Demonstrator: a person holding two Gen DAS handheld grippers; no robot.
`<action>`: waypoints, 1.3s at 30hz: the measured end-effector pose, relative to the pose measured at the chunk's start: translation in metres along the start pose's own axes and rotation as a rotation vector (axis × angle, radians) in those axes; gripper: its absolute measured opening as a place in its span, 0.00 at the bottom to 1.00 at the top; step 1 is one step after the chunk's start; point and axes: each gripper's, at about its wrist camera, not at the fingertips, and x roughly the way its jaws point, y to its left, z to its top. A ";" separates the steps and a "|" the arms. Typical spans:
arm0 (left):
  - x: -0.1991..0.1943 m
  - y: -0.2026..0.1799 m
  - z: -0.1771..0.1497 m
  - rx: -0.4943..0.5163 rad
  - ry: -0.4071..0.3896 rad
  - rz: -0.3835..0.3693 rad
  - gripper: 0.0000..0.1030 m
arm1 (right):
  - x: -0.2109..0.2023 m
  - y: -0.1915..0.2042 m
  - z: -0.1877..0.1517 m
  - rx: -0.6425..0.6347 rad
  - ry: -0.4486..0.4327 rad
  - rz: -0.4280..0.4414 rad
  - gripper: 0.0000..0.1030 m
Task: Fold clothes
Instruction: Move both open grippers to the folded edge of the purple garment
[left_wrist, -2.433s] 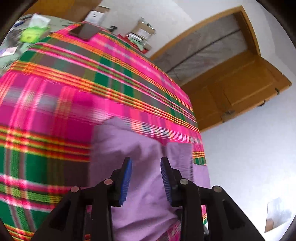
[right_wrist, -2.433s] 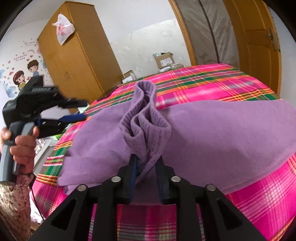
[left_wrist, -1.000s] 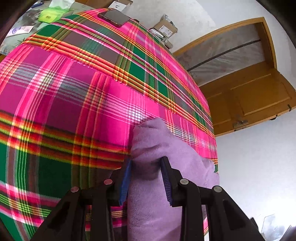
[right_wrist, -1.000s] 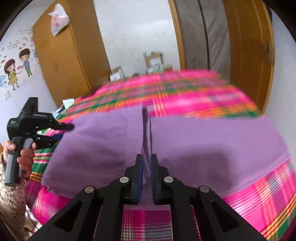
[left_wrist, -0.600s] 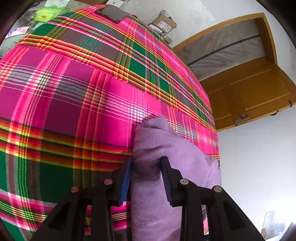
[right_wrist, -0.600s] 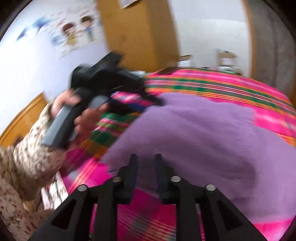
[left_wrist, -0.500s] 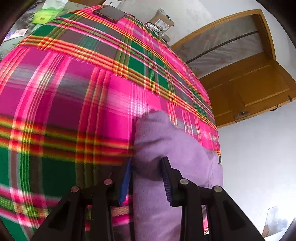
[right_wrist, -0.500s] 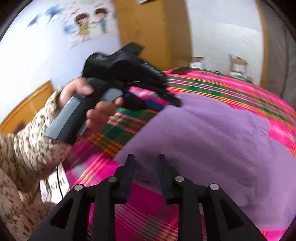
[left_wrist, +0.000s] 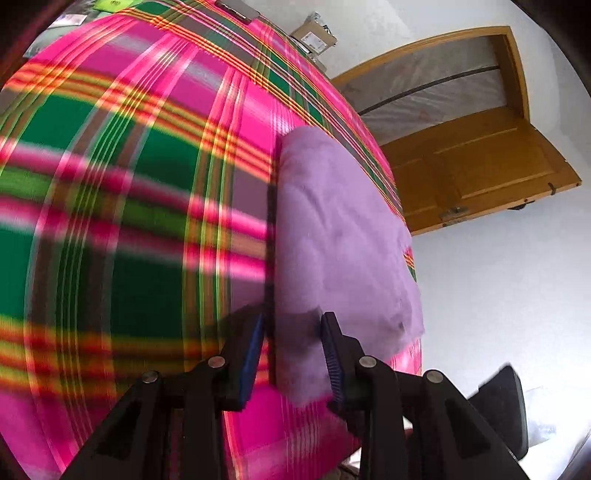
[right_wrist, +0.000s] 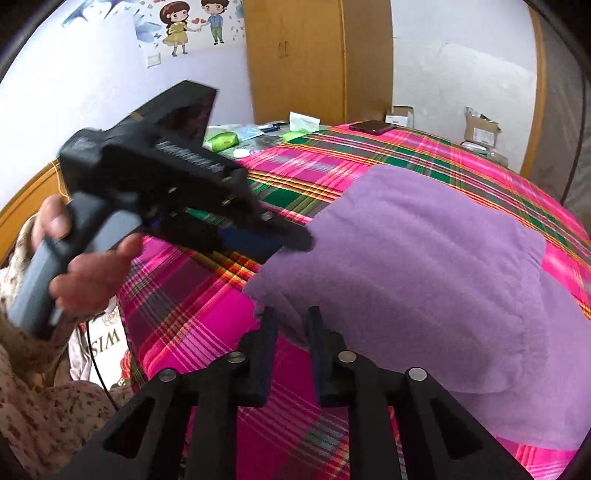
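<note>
A folded purple fleece garment (right_wrist: 424, 266) lies on a bed with a pink, green and orange plaid cover (right_wrist: 192, 314). In the left wrist view the garment (left_wrist: 332, 229) runs away from the camera, and my left gripper (left_wrist: 291, 332) is open with the garment's near left corner between its blue pads. My right gripper (right_wrist: 290, 325) is open, its jaws slightly apart at the garment's near left edge, holding nothing. The left gripper (right_wrist: 291, 238) also shows in the right wrist view, held by a hand, its tips at the garment's left corner.
A dark phone (right_wrist: 371, 126) lies on the far bed corner. A side table (right_wrist: 258, 134) with tissues and green items stands behind. Cardboard boxes (right_wrist: 480, 127), a wooden wardrobe (right_wrist: 317, 59) and a wooden door (left_wrist: 480, 166) line the walls.
My right gripper let go of the sleeve, opened and swung left to the garment's near left edge. My left gripper drew back along the garment, with less cloth between its jaws.
</note>
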 end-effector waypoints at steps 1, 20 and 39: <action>-0.001 0.000 -0.005 0.001 0.004 -0.006 0.31 | 0.001 0.001 -0.001 -0.002 0.001 0.000 0.15; -0.013 0.006 -0.042 0.001 -0.022 -0.032 0.11 | 0.008 0.012 -0.009 -0.026 -0.003 -0.059 0.01; -0.035 0.008 -0.041 -0.006 -0.090 0.008 0.26 | -0.015 0.000 -0.007 0.056 -0.078 -0.089 0.03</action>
